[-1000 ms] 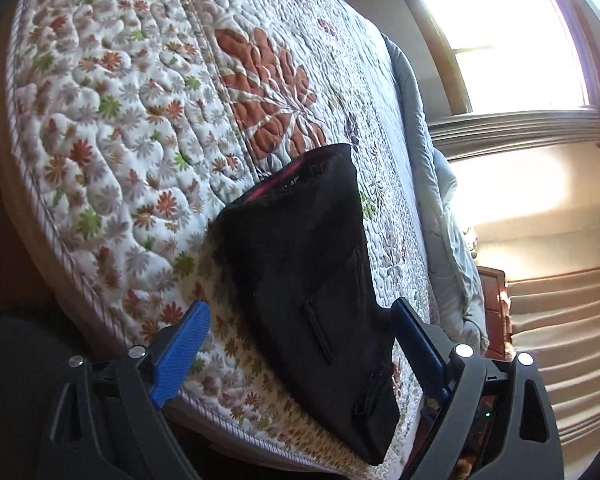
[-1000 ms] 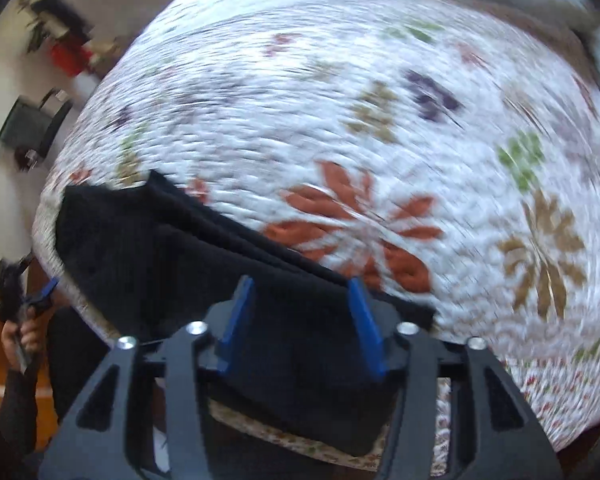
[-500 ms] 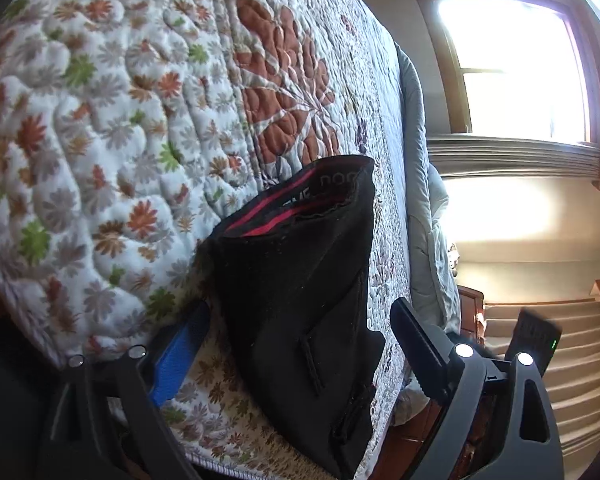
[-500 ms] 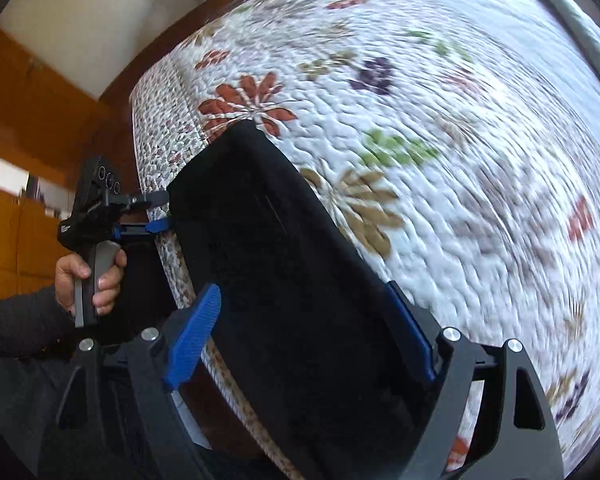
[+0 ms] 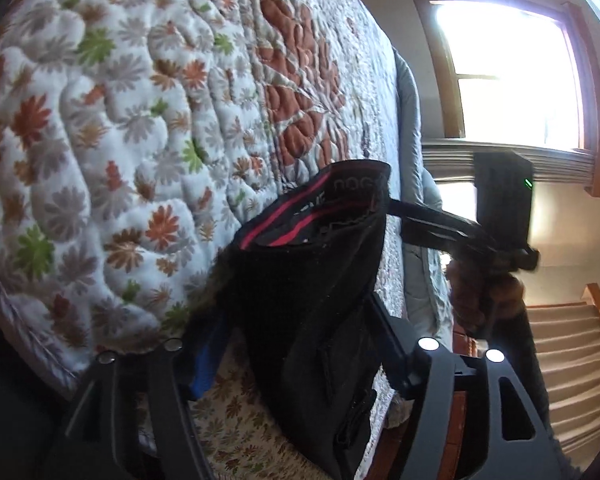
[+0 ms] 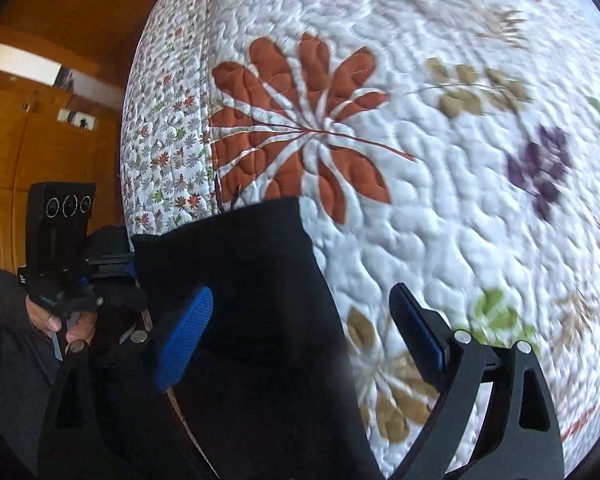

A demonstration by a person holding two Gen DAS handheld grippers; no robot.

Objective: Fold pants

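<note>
Your left gripper (image 5: 300, 344) is spread wide, straddling the folded black pants (image 5: 312, 288) near their red-striped waistband without pinching them. Your right gripper (image 6: 300, 332) is likewise released, its fingers (image 6: 184, 332) apart over the other end of the pants. The pants lie on the floral quilt (image 6: 420, 120) at the bed's edge.

A bed covered by a white quilt (image 5: 112, 152) printed with rust, green and tan flowers, a large rust bloom (image 6: 300, 128) stitched near its middle. Folded black pants (image 5: 312, 304) with a red-striped waistband lie at the quilt's edge, toward 6 o'clock in both views.
</note>
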